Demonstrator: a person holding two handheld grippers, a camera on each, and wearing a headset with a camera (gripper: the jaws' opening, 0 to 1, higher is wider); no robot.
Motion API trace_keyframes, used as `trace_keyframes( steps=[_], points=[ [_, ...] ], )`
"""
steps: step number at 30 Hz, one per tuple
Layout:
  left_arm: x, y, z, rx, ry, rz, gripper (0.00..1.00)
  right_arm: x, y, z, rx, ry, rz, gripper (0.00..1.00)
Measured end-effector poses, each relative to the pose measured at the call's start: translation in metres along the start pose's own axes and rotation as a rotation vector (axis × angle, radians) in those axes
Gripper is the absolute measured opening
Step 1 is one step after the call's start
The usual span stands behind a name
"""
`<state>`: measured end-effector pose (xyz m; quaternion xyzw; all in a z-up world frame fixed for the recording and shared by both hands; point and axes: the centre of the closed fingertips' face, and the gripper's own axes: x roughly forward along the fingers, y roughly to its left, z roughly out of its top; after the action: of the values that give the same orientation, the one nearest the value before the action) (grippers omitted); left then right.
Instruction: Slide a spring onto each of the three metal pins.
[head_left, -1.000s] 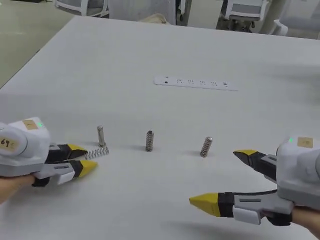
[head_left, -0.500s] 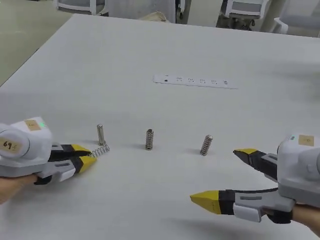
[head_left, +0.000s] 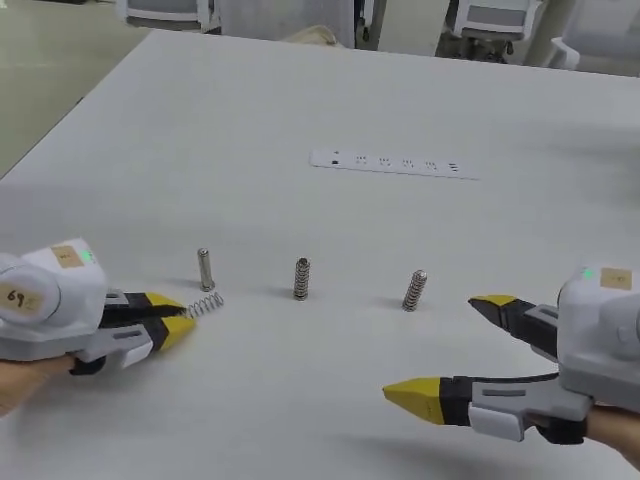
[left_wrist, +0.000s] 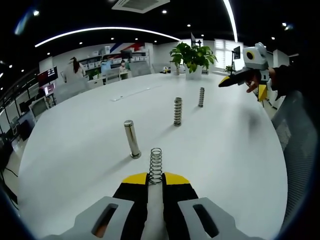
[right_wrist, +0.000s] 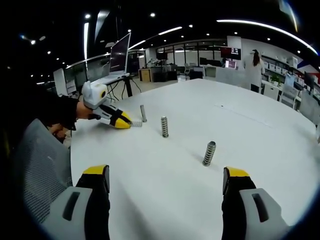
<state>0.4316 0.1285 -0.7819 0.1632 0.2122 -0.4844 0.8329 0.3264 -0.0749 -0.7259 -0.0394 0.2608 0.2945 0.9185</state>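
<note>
Yellow-tipped left gripper (head_left: 185, 316) has its fingers clamped on a spring (head_left: 205, 303) beside the bare pin (head_left: 205, 268) at lower left, and the right gripper (head_left: 437, 346) holds its fingers wide apart.

**Matching hand-held grippers in white, black and yellow**
The left gripper (head_left: 183, 316) and right gripper (head_left: 435, 346) share rounded white housings and black jaws with yellow tips. Each has a tan sticker (head_left: 68, 256) and a green light (head_left: 88, 256) on top. The left one's round label (head_left: 17, 297) reads "69" in handwriting. A dark sleeve (left_wrist: 289, 80) covers each wrist.
</note>
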Motion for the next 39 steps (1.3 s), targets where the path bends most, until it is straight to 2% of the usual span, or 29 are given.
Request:
trace_keyframes(
  steps=[6, 20, 29, 39],
  points=[
    [-0.006, -0.007, 0.005, 0.002, -0.014, -0.013, 0.03, -0.002, 0.0, 0.003, -0.005, -0.007, -0.002, 0.92],
    [-0.025, -0.037, 0.023, 0.037, -0.062, -0.054, 0.03, -0.005, 0.006, 0.009, -0.021, -0.018, 0.01, 0.9],
    [-0.038, -0.059, 0.031, 0.061, -0.092, -0.079, 0.03, -0.004, 0.015, 0.011, -0.038, -0.016, 0.035, 0.9],
    [-0.047, -0.073, 0.035, 0.08, -0.108, -0.097, 0.03, -0.001, 0.028, 0.016, -0.068, -0.013, 0.076, 0.87]
  ],
)
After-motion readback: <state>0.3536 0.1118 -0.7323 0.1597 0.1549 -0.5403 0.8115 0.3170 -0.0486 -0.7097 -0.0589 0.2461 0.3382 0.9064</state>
